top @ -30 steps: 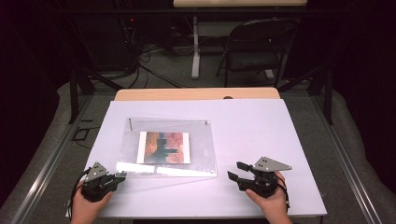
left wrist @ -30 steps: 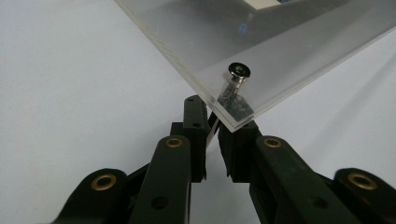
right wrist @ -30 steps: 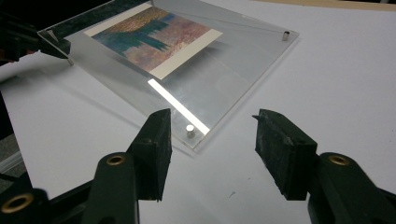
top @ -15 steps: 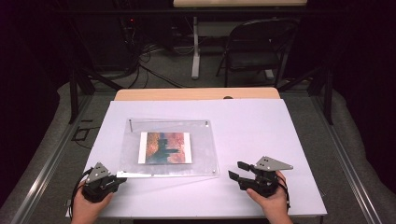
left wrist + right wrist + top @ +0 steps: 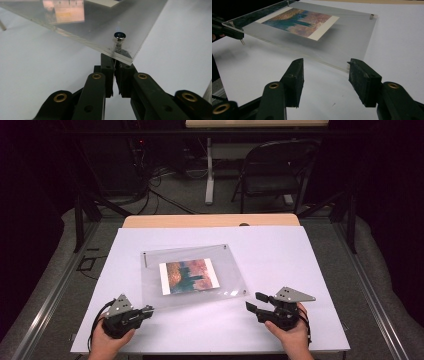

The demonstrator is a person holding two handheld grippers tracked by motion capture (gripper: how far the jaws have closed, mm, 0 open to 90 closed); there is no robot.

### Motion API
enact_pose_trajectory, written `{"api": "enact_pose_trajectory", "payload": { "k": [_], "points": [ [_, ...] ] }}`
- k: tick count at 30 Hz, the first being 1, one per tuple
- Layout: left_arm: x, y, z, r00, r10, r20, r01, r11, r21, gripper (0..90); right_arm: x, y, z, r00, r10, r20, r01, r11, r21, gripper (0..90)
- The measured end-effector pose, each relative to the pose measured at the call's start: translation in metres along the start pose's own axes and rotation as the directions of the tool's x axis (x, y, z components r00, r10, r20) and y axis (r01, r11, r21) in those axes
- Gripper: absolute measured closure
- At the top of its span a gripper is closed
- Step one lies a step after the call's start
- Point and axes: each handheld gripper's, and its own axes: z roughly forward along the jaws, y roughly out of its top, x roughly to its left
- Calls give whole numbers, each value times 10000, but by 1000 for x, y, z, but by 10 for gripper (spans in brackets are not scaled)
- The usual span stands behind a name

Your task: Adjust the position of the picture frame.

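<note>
My left gripper (image 5: 148, 310) pinches the near-left corner of the clear acrylic photo frame (image 5: 195, 276), its jaws closed beside the corner's metal screw (image 5: 119, 35), lifting that corner off the white table (image 5: 310, 265). My right gripper (image 5: 254, 302) rests with jaws spread, empty, near the frame's near-right corner.

acrylic frame (image 5: 105, 27) cut off at top, print (image 5: 63, 11) blurred

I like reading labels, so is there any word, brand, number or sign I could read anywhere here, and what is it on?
None can be read.
The picture inside the clear frame is a painted scene, no lettering visible.
The tongs, left and right, show no readable markings.
</note>
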Motion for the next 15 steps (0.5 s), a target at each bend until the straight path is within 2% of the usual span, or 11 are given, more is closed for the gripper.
{"api": "enact_pose_trajectory", "payload": {
  "k": [5,9,15],
  "points": [
    [-16,14,19,9974,377,611,-390,9990,206,853,-1,0,0,10000,76,6,-76,10000,-39,452],
    [-23,24,31,9942,321,1028,-331,9994,81,853,-1,0,-1,9999,111,15,-111,9999,-46,452],
    [-29,38,45,9898,237,1407,-223,9997,-115,854,-2,0,-2,9999,158,5,-158,9999,-64,452]
  ]
}}
